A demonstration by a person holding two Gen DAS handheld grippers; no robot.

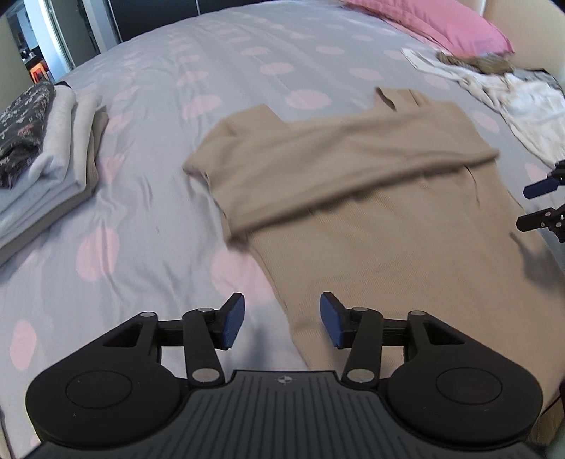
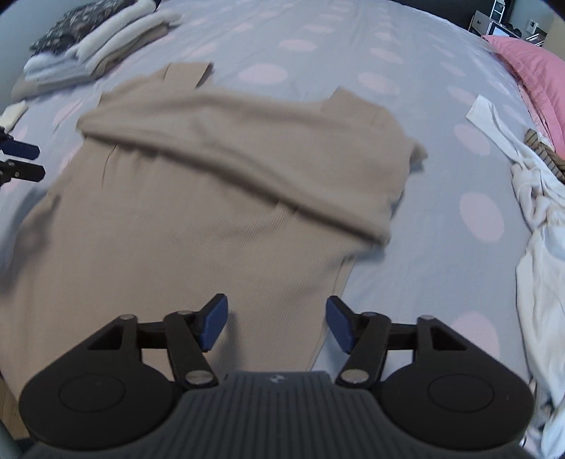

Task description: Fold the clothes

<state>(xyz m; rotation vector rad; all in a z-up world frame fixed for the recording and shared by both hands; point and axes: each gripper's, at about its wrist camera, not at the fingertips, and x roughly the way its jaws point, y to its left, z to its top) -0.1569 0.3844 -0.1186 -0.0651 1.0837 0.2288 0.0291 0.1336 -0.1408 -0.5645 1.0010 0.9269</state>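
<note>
A beige ribbed top lies flat on the bed, its sleeves folded across the chest; it also shows in the right wrist view. My left gripper is open and empty, hovering over the garment's near left edge. My right gripper is open and empty over its near right edge. The right gripper's fingers show at the right edge of the left wrist view, and the left gripper's fingers at the left edge of the right wrist view.
The bed has a grey sheet with pink dots. A stack of folded clothes sits to the left, also seen in the right wrist view. A crumpled white garment pile and a pink pillow lie to the right.
</note>
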